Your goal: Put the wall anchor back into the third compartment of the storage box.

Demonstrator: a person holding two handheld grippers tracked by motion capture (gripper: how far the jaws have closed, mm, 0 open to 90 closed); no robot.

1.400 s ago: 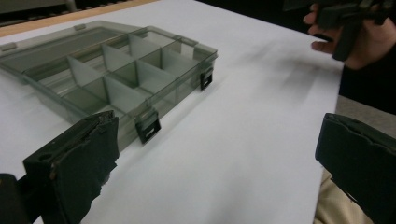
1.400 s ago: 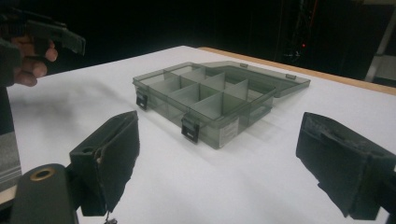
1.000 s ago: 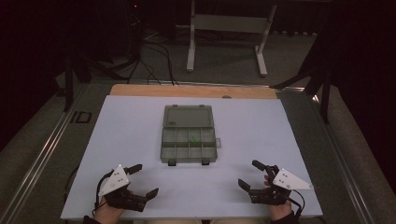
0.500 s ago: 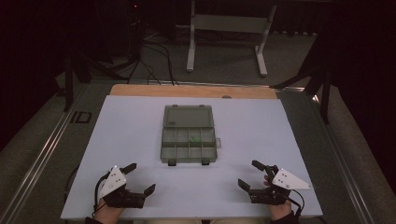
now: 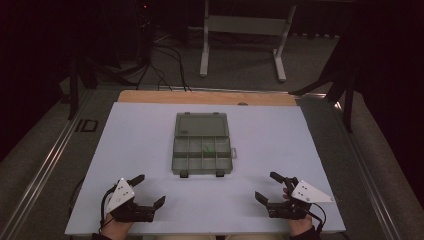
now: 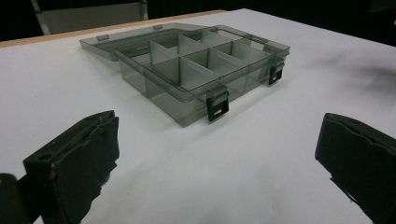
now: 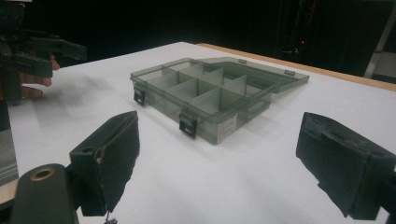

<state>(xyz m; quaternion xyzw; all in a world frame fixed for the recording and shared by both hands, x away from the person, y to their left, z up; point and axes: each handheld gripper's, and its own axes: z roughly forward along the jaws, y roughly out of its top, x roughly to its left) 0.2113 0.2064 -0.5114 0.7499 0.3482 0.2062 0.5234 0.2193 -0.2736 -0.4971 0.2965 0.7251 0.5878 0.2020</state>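
Observation:
A smoky clear plastic organizer box [image 5: 202, 155] lies open in the middle of the white board, its lid [image 5: 201, 125] flat behind it. Dividers split it into several compartments, and a small green item [image 5: 207, 148] sits in one. Two black latches hang on its front wall [image 6: 217, 103]. My left gripper [image 5: 149, 189] rests open near the front left edge, well short of the box [image 6: 201, 70]. My right gripper [image 5: 266, 185] rests open near the front right, with the box [image 7: 205, 91] ahead of it. Both sets of jaws hold nothing.
The white board [image 5: 310, 150] covers the table, with a wooden strip [image 5: 200, 97] along its far edge. A metal stand [image 5: 245, 25] and cables lie on the dark floor beyond. The left hand and its gripper [image 7: 32, 51] appear in the right gripper view.
My left gripper has shifted slightly near the front edge, jaws still open. The right gripper and the box have hardly moved.

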